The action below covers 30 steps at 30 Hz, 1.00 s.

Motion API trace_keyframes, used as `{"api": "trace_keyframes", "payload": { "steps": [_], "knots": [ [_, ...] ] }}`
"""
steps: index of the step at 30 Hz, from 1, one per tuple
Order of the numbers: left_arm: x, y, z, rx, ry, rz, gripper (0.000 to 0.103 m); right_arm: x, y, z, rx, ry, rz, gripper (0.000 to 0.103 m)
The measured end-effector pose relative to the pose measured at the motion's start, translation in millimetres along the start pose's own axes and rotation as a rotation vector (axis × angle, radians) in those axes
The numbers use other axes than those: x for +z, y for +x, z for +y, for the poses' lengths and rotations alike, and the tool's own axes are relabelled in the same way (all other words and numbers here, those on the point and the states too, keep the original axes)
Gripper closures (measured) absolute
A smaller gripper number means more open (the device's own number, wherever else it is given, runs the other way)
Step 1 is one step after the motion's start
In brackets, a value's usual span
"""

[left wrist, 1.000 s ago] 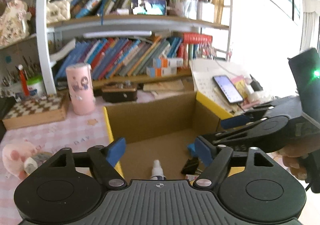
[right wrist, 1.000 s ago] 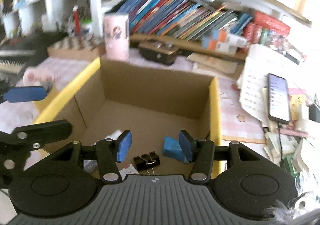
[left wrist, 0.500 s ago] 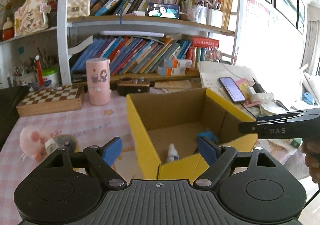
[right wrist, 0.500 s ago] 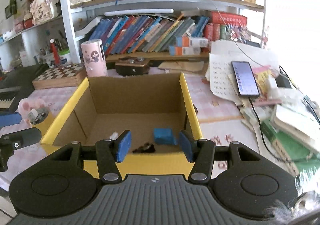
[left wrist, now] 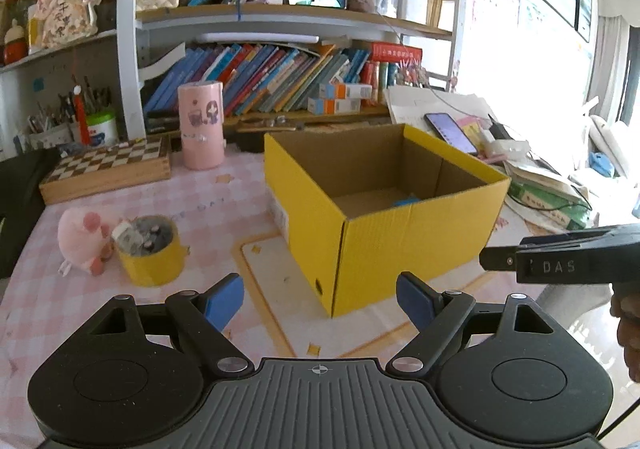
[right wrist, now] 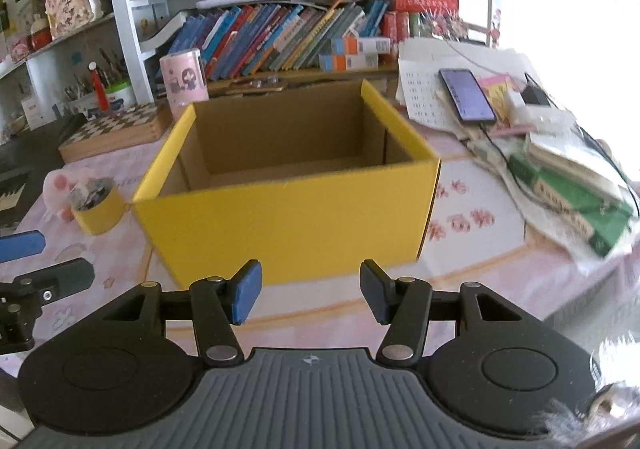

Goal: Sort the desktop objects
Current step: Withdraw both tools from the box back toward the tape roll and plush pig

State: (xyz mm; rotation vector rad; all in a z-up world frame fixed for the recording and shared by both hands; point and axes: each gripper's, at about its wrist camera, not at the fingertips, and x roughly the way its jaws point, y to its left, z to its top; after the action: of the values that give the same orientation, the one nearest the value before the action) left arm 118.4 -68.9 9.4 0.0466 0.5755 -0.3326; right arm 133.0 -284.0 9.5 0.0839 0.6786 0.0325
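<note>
A yellow cardboard box point(left wrist: 400, 245) point(right wrist: 288, 217) stands open on the pink checked desk. Only a blue object point(left wrist: 405, 202) shows on its floor in the left wrist view; the front wall hides the floor in the right wrist view. My left gripper point(left wrist: 320, 301) hangs open and empty in front of the box's near corner. My right gripper point(right wrist: 308, 295) is open with nothing between its pads, just before the box's front wall. A yellow cup point(left wrist: 150, 255) point(right wrist: 98, 205) of small items and a pink plush toy point(left wrist: 80, 237) sit to the box's left.
A chessboard box point(left wrist: 108, 165), a pink tube point(left wrist: 200, 125) and bookshelves point(left wrist: 280, 77) stand behind. A phone point(right wrist: 466, 95), papers and green books point(right wrist: 576, 197) crowd the right side. The right gripper's body point(left wrist: 568, 261) reaches in from the right of the left wrist view.
Both grippers have pulled back out of the box toward the near desk edge. The box's contents have dropped out of sight behind its front wall.
</note>
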Motion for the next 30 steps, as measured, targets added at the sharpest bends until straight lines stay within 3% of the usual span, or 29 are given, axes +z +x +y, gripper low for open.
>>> {"api": "trace_keyframes", "payload": {
  "steps": [12,30],
  "knots": [
    [-35.5,-38.0,22.4,0.003,0.019,0.034,0.012,-51.3,-31.4,52.7,-0.022,0.017,0.057,0.049],
    [-78.0,-84.6,60.9,0.029,0.025,0.106,0.011,-103.1,-52.9,124.0,0.043,-0.024,0.112,0.048]
  ]
}}
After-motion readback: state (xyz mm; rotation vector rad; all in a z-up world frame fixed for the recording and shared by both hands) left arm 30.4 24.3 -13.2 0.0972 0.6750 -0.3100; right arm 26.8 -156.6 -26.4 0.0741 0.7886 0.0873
